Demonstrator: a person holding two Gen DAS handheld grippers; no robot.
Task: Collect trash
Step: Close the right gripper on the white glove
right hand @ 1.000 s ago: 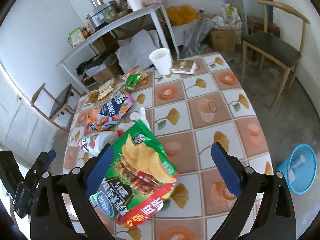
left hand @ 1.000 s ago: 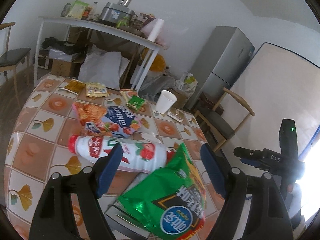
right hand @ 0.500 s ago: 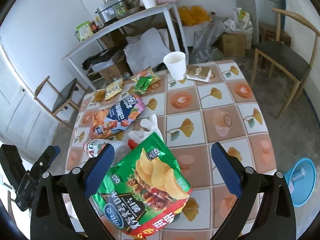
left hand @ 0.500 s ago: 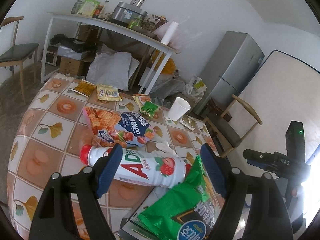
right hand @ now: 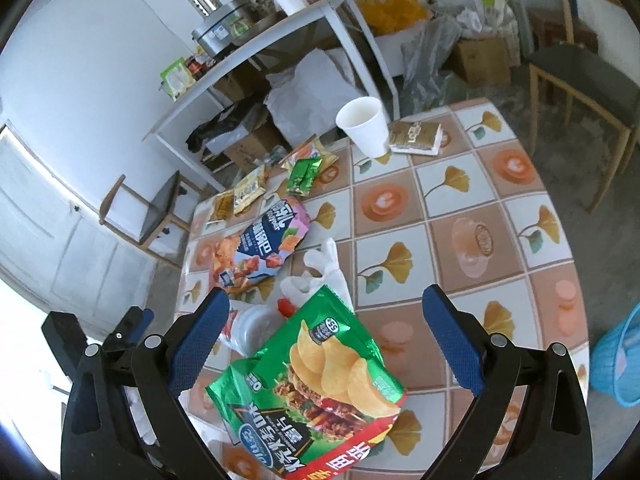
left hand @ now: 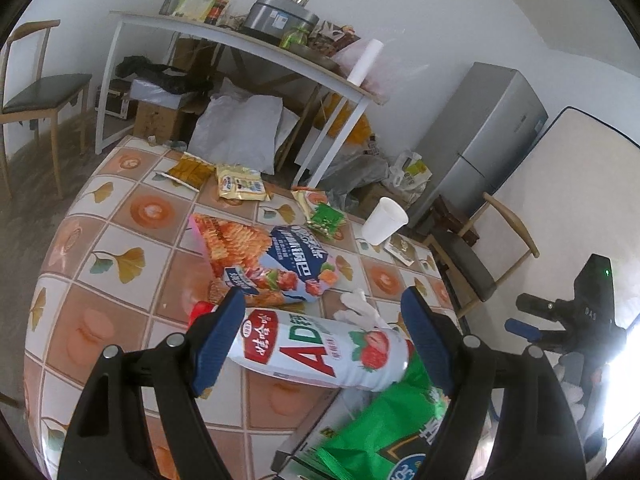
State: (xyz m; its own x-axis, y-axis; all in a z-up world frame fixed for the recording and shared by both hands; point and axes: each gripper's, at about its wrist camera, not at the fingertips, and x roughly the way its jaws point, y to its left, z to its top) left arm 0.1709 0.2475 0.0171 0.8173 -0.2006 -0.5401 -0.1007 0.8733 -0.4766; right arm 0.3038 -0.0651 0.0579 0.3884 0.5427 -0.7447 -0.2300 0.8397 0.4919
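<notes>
**Litter on a tiled tabletop, both hand-held grippers spread wide and empty**

Left wrist view: left hand-held gripper (left hand: 322,336) at bottom of frame, blue-padded fingers (left hand: 218,338) set wide apart, clamped on nothing. Lying on its side across the gap, a white drink bottle (left hand: 320,354) with red cap, strawberry print and large red letters, resting on the tabletop (left hand: 120,248), pads not pressing it. Just beyond the bottle, a blue and pink snack bag (left hand: 276,260), flat. Beside the bottle's base, crumpled white plastic (left hand: 360,312). Nearer the camera, at lower right, a green chip bag (left hand: 384,432) partly hidden by the right finger. Farther back: a white paper cup (left hand: 384,220) upright near the far edge, a small green packet (left hand: 326,220), two yellow sachets (left hand: 240,186). At far right, the other gripper's black body, blurred against glare.

Right wrist view: right hand-held gripper (right hand: 324,340) likewise fingers well apart, gripping nothing. Between them, the green chip bag (right hand: 320,392) flat on the tabletop (right hand: 480,200), potato chips printed on its face. Peeking from under its upper left corner, the bottle (right hand: 248,330). Behind, crumpled white plastic (right hand: 324,268), then the snack bag (right hand: 260,244). Paper cup (right hand: 366,126) upright at the far edge, touching a small gold-brown booklet (right hand: 416,138). On the floor at right, a blue basket (right hand: 616,364).
</notes>
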